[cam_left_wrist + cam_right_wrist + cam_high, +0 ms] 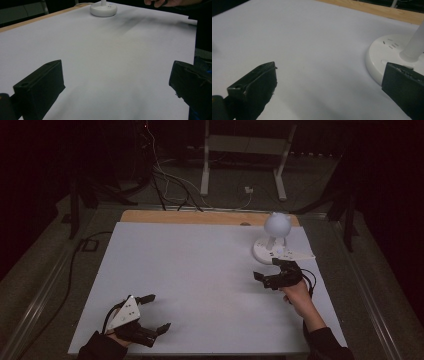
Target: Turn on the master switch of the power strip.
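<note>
A white desk lamp (276, 226) with a ball-shaped head stands on its round base (266, 252) at the back right of the white table top (200, 265). My right gripper (267, 269) hovers open just in front of that base, nothing between its jaws. In the right gripper view the lamp base (382, 52) and its stem (415, 41) sit behind the right jaw of my right gripper (330, 67). My left gripper (156, 312) rests open and empty near the front left edge. The left gripper view shows my left gripper (117, 67) facing the distant lamp base (103, 10).
A bare wooden strip (200, 217) runs along the table's back edge. Beyond it on the dark floor lie cables (170, 185) and a white stand frame (245, 145). In the left gripper view the person's other hand (170, 2) appears at the top right.
</note>
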{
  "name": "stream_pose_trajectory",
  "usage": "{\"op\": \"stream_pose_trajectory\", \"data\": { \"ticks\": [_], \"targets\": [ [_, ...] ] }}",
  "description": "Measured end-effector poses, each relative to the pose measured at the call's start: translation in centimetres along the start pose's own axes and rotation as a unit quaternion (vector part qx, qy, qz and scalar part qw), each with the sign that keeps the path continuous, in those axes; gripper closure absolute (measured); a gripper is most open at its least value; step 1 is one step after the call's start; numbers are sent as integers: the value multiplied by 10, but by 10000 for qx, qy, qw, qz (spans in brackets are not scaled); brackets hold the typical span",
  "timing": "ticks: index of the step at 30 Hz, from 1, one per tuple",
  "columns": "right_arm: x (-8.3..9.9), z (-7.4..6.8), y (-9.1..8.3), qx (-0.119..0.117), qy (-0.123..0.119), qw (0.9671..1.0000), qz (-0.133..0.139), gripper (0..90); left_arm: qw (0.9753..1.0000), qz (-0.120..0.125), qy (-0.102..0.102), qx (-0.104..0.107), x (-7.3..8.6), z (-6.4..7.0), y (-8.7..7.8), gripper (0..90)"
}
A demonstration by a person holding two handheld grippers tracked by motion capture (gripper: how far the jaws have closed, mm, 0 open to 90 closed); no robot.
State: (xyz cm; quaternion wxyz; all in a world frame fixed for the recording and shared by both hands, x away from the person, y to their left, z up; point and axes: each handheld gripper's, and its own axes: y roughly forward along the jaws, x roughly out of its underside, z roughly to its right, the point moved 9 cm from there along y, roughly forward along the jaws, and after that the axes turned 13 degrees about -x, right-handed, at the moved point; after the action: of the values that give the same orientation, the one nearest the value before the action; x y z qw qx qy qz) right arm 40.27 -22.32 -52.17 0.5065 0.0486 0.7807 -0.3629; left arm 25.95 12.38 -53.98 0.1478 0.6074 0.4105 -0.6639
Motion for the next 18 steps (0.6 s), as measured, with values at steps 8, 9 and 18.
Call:
{"op": "stream_pose_trajectory", "data": {
  "ticks": [8, 9, 18],
  "targets": [
    [19, -6, -4, -44, -100, 9999, -115, 0, 10000, -12, -10, 14, 0, 0, 0, 3],
    [22, -6, -5, -46, -104, 9999, -115, 0, 10000, -12, -7, 10, 0, 0, 0, 3],
    [47, -17, -11, -113, -341, 9989, -298, 0, 10000, -10, -10, 8, 0, 0, 1, 3]
  ]
}}
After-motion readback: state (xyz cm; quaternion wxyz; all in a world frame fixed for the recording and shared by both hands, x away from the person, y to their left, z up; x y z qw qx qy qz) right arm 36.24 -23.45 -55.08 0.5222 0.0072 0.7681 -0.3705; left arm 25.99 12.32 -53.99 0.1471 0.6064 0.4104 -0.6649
